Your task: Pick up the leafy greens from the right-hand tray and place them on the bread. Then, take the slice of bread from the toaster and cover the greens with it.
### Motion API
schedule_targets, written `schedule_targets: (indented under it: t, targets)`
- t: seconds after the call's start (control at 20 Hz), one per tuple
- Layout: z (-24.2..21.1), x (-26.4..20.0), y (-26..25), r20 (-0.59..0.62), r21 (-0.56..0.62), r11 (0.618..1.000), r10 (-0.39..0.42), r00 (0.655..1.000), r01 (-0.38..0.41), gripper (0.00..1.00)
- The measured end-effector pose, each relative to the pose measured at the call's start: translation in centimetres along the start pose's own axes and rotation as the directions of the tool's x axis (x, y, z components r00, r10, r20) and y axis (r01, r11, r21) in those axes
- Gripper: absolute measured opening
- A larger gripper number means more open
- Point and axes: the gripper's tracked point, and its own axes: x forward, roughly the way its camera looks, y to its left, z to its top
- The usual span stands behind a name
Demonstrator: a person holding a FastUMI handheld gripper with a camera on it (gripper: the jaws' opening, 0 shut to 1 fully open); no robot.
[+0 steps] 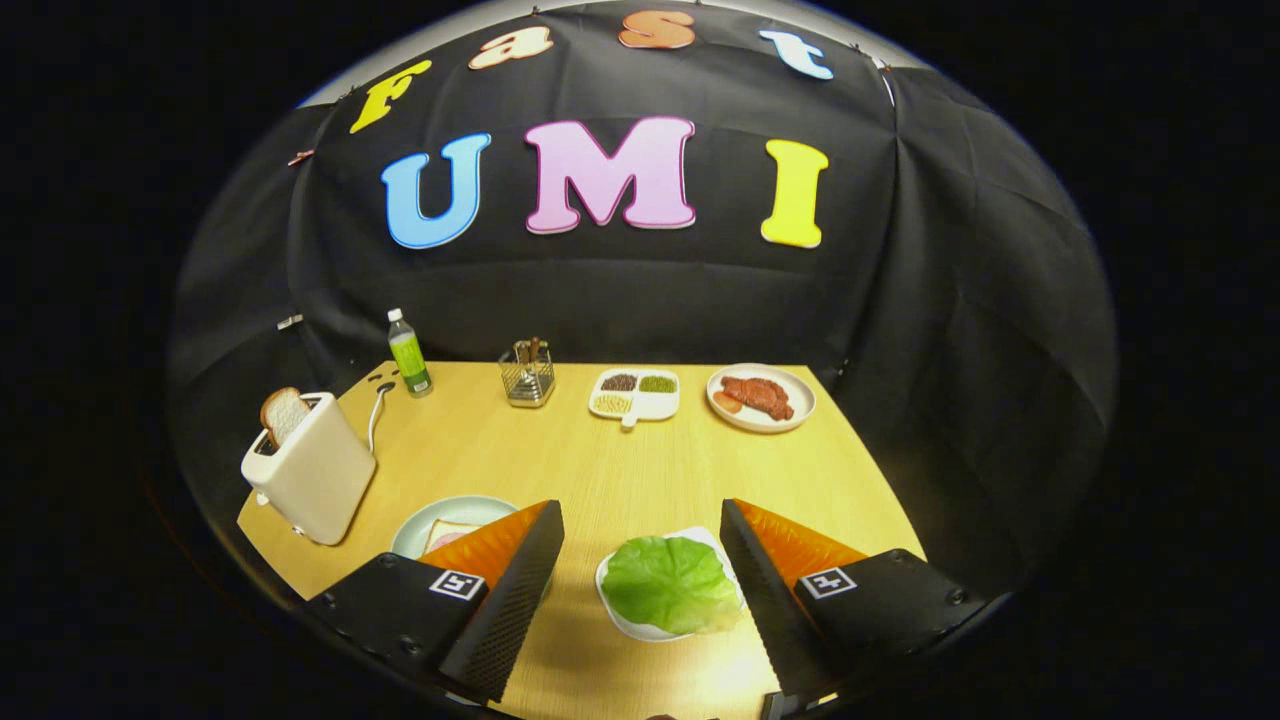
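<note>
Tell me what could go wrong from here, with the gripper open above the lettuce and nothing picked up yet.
The gripper is open, with the leafy greens between its fingers but nearer the right one, so closing may catch just an edge. The leaf lies flat on its white tray, so the fingers could strike or drag that tray. The left finger hides part of the plate with bread, which may make placing harder.

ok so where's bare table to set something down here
Bare wood runs down the table middle, bordered by the toaster, the back row and the two near plates. Crowded along the back: bottle, utensil holder, divided dish, meat plate. The gripper is open over the greens.
</note>
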Motion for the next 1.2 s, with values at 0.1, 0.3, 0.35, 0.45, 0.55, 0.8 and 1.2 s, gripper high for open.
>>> schedule_targets:
  t: [0.1, 0.3, 0.35, 0.45, 0.55, 0.8, 1.2]
  targets:
    - [-2.3, 1.7, -0.5, -0.066, 0.010, 1.000, 0.010, 0.998, -0.009, 0.98]
    - [-6.2, 4.3, -2.2, -0.161, 0.005, 1.000, 0.011, 0.987, -0.011, 0.98]
    - [-7.1, 5.0, -2.6, -0.184, 0.001, 1.000, 0.009, 0.983, -0.009, 0.98]
    - [-8.9, 6.3, -2.9, -0.228, 0.005, 1.000, 0.011, 0.974, -0.011, 0.98]
    - [-10.7, 7.6, -3.1, -0.271, -0.007, 1.000, 0.019, 0.962, -0.022, 0.97]
    - [-13.5, 9.5, -3.7, -0.351, -0.097, 0.993, 0.025, 0.936, -0.063, 0.97]
    - [-15.1, 9.5, -3.4, -0.430, -0.070, 0.995, 0.029, 0.902, -0.065, 0.96]
